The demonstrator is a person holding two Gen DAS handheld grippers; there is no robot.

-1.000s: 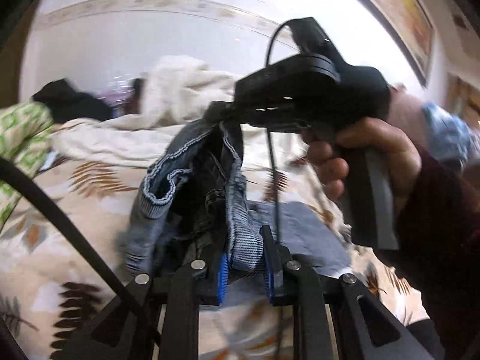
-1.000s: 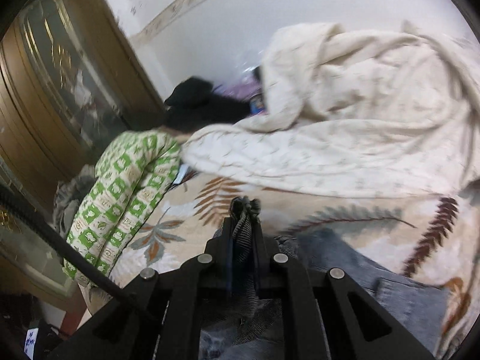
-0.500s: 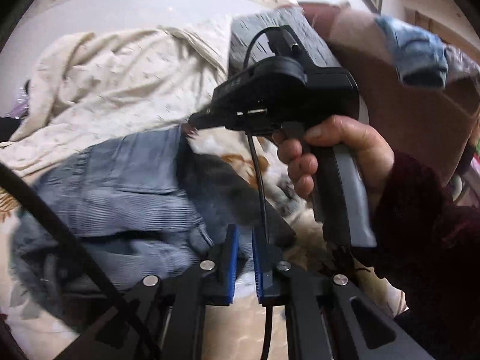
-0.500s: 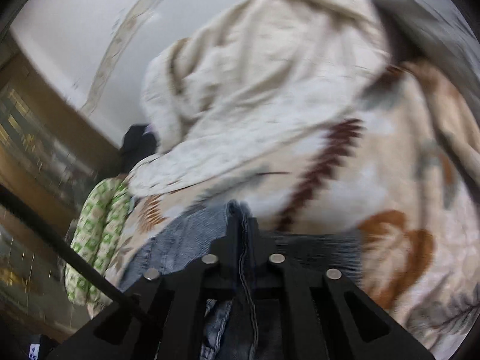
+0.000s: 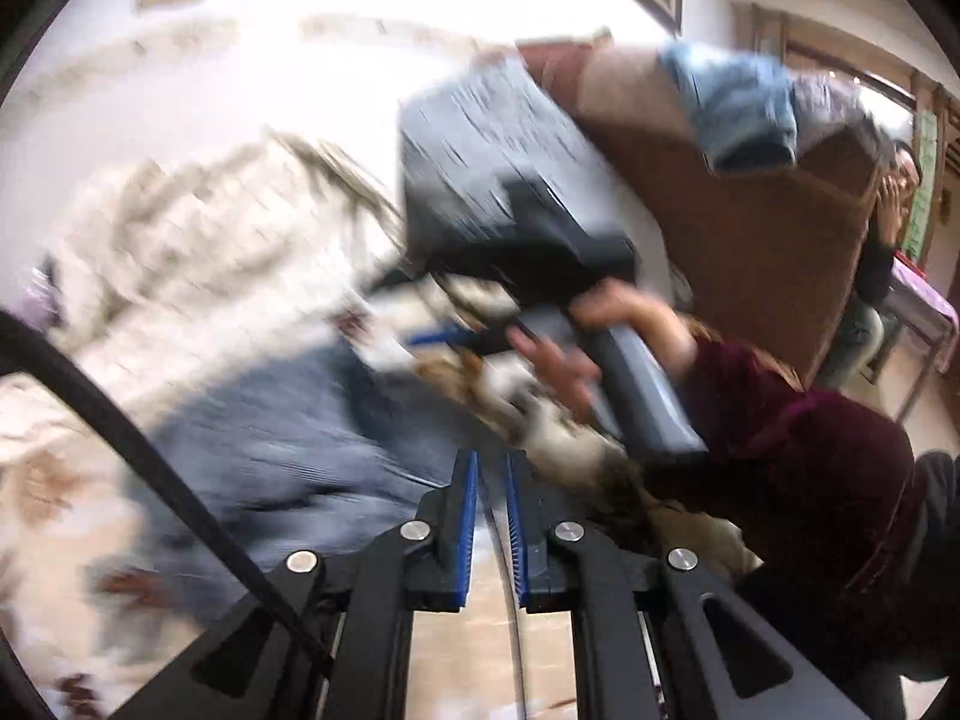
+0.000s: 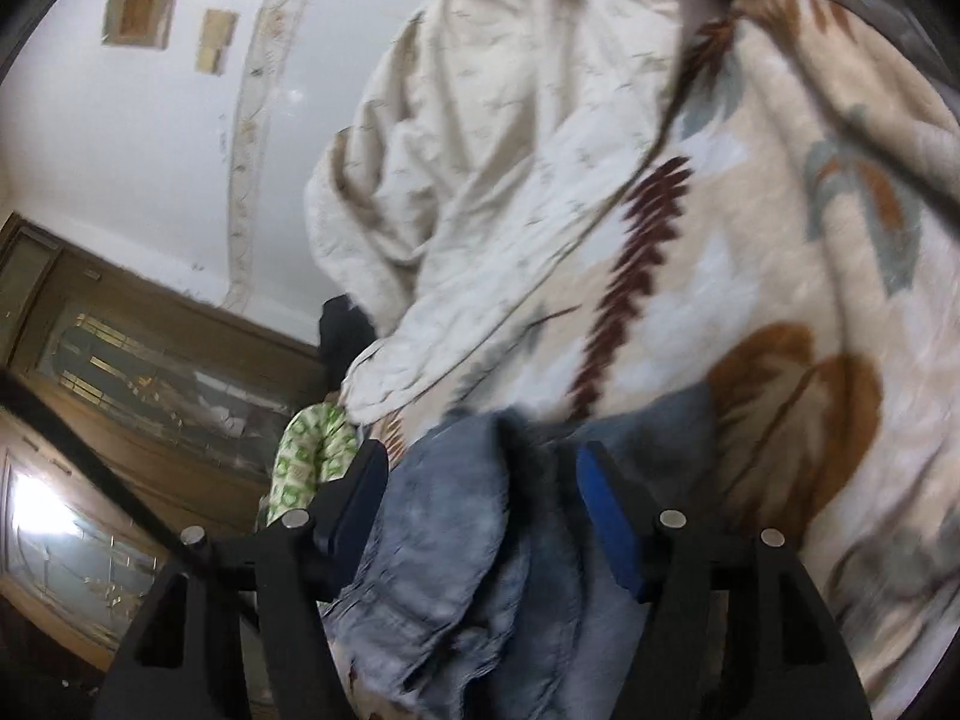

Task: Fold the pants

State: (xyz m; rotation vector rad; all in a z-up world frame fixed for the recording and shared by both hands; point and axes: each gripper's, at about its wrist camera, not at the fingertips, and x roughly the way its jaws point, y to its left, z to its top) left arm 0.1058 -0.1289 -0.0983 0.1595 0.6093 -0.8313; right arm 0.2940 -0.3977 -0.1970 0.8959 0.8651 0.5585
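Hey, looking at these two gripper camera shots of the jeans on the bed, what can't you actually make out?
- Left wrist view: motion blur smears the jeans; their fold lines cannot be read.
- Left wrist view: the right gripper is blurred, so its finger gap is unclear here.
- Left wrist view: whether anything sits between the nearly closed left gripper fingers is uncertain.
- Right wrist view: the jeans run off the bottom edge, partly behind the open fingers.
- Waistband and hems: not identifiable in either view.

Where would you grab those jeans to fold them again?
Probably the bunched edge of the jeans, where cloth stands up off the blanket between the open right tongs. Come from above, straddling that ridge; the flat parts offer no raised edge. The left tongs hold nothing.
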